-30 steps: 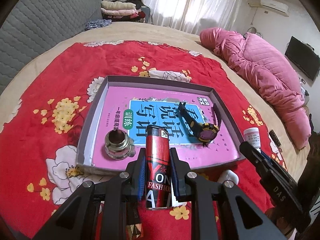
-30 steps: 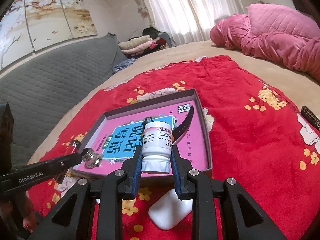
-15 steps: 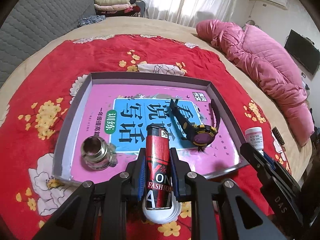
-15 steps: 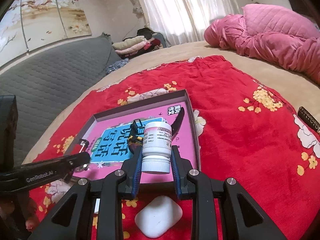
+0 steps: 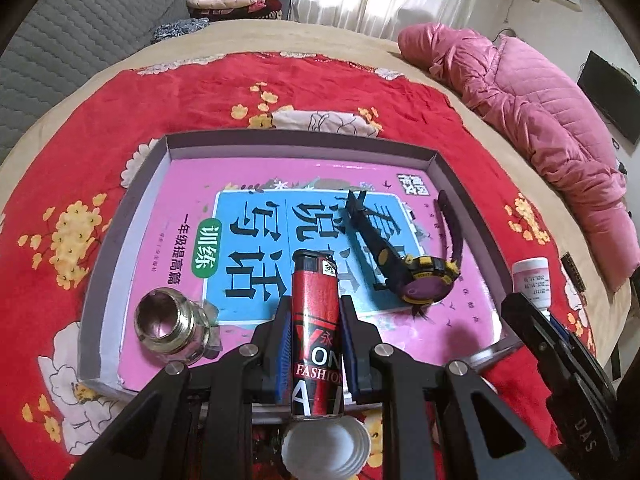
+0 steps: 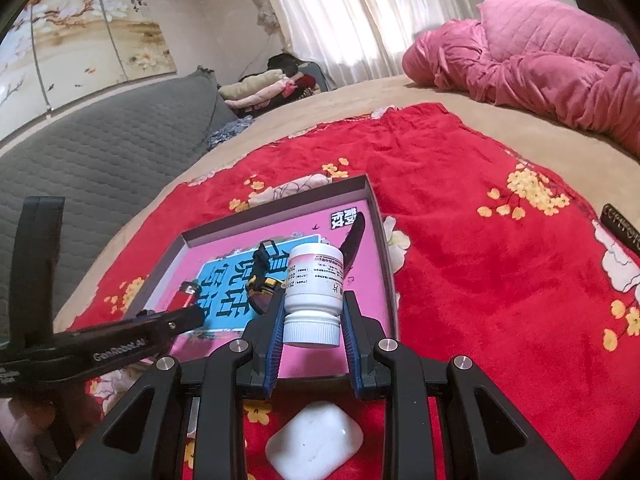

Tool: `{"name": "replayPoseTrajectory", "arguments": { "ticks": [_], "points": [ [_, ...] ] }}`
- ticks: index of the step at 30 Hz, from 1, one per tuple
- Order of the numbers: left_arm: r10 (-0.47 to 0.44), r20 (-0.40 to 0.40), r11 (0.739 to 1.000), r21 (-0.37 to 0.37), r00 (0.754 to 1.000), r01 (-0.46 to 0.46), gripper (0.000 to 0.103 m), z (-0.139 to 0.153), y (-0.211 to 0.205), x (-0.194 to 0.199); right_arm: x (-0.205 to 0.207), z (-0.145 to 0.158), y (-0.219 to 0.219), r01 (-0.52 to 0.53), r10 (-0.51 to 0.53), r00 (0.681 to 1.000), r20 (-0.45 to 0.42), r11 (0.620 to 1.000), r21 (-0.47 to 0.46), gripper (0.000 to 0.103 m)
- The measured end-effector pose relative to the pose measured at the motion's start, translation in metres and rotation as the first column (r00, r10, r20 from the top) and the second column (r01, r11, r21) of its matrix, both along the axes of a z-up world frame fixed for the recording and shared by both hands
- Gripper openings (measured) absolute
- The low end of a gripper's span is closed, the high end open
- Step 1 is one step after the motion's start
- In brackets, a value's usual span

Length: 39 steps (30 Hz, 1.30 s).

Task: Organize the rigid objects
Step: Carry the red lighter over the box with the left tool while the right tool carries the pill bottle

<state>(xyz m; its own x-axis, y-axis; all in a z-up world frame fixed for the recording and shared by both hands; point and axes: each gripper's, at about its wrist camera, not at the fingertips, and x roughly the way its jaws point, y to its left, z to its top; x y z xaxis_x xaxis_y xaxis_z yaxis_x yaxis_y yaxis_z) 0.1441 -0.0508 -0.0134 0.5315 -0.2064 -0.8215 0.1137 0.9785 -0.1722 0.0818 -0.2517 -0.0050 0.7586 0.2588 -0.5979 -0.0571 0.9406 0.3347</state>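
My left gripper [image 5: 314, 320] is shut on a red lighter [image 5: 316, 332], held over the near edge of a grey tray [image 5: 304, 142] that lies on the bed. In the tray lie a pink and blue book [image 5: 256, 220], a metal pipe fitting [image 5: 170, 326] at the near left and a black and purple watch [image 5: 416, 276] at the right. My right gripper [image 6: 312, 322] is shut on a white pill bottle [image 6: 314, 288], cap toward the camera, above the tray's [image 6: 384, 240] near right corner. The same bottle [image 5: 532, 280] shows at the right of the left wrist view.
A red flowered blanket [image 5: 100, 128] covers the bed. A white bottle cap [image 5: 324, 450] lies under my left gripper and a white rounded case [image 6: 316, 440] under my right one. A pink quilted coat [image 5: 540, 120] lies at the right, a dark remote [image 6: 622, 228] near the bed's edge.
My left gripper has carried the lighter forward and down over the tray, so the tray looks larger and closer. My right gripper with the bottle has hardly moved.
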Motion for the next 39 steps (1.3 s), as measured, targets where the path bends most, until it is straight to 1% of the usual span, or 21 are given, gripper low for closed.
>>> {"name": "replayPoseTrajectory", "arguments": {
  "ticks": [8, 14, 18, 21, 23, 26, 29, 32, 39],
  "points": [
    [-0.035, -0.033, 0.999, 0.037, 0.999, 0.036, 0.022, -0.013, -0.006, 0.006, 0.01, -0.006, 0.009, -0.021, 0.02, 1.0, -0.016, 0.996, -0.082, 0.027],
    [-0.052, -0.028, 0.997, 0.053, 0.998, 0.054, 0.022, -0.015, -0.006, 0.007, 0.015, -0.013, 0.011, -0.038, 0.035, 0.998, -0.043, 0.996, -0.081, 0.027],
    [-0.046, -0.027, 0.998, 0.047, 0.999, 0.047, 0.022, -0.016, -0.004, 0.007, 0.017, -0.016, 0.015, -0.047, 0.042, 0.997, -0.058, 0.994, -0.097, 0.027],
    [-0.046, -0.028, 0.998, 0.049, 0.999, 0.048, 0.022, -0.016, -0.003, 0.007, 0.02, -0.017, 0.019, -0.064, 0.054, 0.996, -0.075, 0.988, -0.138, 0.027],
    [-0.051, -0.022, 0.996, 0.069, 0.998, 0.052, 0.022, -0.016, -0.005, 0.006, 0.022, -0.017, 0.022, -0.07, 0.057, 0.995, -0.085, 0.985, -0.16, 0.027],
    [-0.058, -0.017, 0.994, 0.092, 0.998, 0.06, 0.022, -0.017, -0.009, 0.004, 0.027, -0.02, 0.028, -0.086, 0.061, 0.992, -0.11, 0.969, -0.23, 0.027],
    [-0.056, -0.023, 0.994, 0.09, 0.998, 0.058, 0.022, -0.017, -0.008, 0.005, 0.032, -0.023, 0.034, -0.111, 0.069, 0.986, -0.153, 0.952, -0.284, 0.027],
    [-0.054, -0.029, 0.995, 0.087, 0.998, 0.056, 0.022, -0.017, -0.008, 0.005, 0.037, -0.025, 0.033, -0.121, 0.068, 0.979, -0.193, 0.954, -0.276, 0.028],
    [-0.05, -0.03, 0.994, 0.091, 0.998, 0.052, 0.022, -0.017, -0.008, 0.006, 0.036, -0.025, 0.031, -0.129, 0.08, 0.98, -0.184, 0.955, -0.267, 0.029]
  ]
}}
